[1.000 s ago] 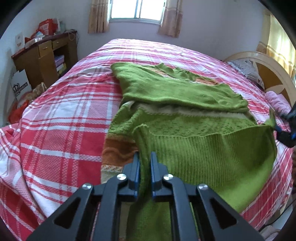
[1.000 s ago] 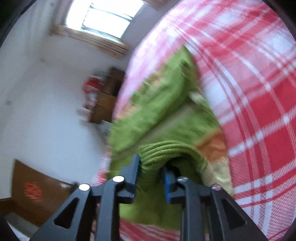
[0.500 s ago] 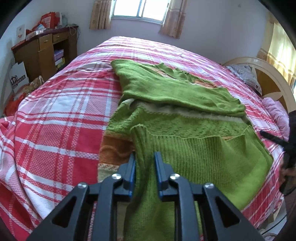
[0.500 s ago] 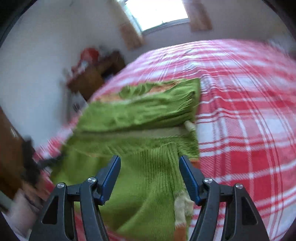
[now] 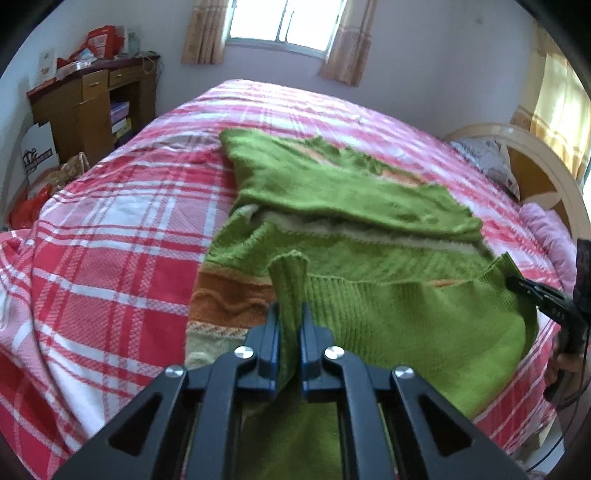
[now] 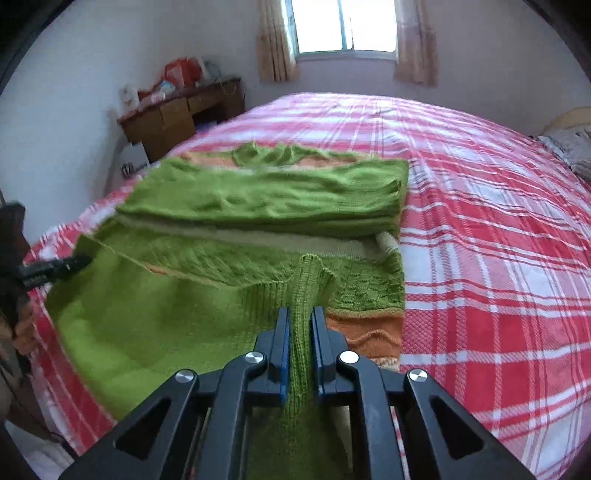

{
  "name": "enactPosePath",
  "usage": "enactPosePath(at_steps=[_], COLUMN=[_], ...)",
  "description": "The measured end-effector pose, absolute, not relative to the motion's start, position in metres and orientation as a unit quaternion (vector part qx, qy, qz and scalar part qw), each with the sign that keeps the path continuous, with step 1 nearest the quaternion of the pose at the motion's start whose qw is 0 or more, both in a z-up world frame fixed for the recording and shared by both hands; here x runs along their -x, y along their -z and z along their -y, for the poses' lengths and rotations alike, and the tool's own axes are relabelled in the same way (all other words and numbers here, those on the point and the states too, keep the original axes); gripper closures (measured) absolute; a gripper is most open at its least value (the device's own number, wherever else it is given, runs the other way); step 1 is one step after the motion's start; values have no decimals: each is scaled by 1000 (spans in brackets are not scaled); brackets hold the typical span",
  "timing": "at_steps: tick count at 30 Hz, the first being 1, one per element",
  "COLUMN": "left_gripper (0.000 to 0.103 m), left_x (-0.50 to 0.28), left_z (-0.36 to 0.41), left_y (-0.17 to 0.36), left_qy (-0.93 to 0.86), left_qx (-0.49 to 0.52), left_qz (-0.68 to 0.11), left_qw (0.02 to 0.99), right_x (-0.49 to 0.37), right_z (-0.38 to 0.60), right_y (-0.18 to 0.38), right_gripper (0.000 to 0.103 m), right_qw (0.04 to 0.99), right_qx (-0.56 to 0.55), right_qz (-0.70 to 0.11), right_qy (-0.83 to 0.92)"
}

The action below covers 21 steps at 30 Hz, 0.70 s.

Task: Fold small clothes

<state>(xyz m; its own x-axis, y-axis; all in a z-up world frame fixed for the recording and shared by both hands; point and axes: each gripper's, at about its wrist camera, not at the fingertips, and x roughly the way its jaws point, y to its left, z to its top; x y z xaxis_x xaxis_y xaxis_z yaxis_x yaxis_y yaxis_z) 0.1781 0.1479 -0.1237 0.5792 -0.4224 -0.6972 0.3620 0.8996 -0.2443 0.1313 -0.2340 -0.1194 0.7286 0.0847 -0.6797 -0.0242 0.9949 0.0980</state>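
A green knitted sweater [image 5: 354, 206] with orange and cream stripes lies on the bed, its far part folded over itself. It also shows in the right wrist view [image 6: 258, 199]. My left gripper [image 5: 290, 314] is shut on the ribbed green hem at one near corner. My right gripper [image 6: 300, 317] is shut on the ribbed hem at the other near corner. Each gripper shows in the other's view: the right one [image 5: 517, 284] at the far right, the left one [image 6: 77, 263] at the far left. The hem is lifted a little off the bed between them.
The bed has a red, pink and white checked cover [image 5: 110, 229]. A wooden desk [image 5: 92, 99] with boxes and bags stands at the left wall. A curved headboard [image 5: 546, 173] and pillows are at the right. A window [image 6: 347, 26] is behind.
The right gripper, open half a second ago, has shut on the sweater's hem corner again. The left gripper stays shut on its corner. Both hold the hem raised.
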Motion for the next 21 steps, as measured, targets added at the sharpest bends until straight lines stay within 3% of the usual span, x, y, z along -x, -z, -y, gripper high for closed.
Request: enactPosePath(at_steps=[8, 21], left_gripper=[94, 95], left_x=[-192, -249], left_z=[-152, -148], left_y=[82, 76], left_qy=[213, 176], left_qx=[69, 111], left_qz=[-363, -369], left_qw=[905, 906], right_x=[-133, -179], right_z=[234, 234], right_y=[70, 42], right_gripper=[93, 93], right_qw=[950, 961], right_qx=[-68, -41], right_qz=[-304, -275], right_qy=[-20, 0])
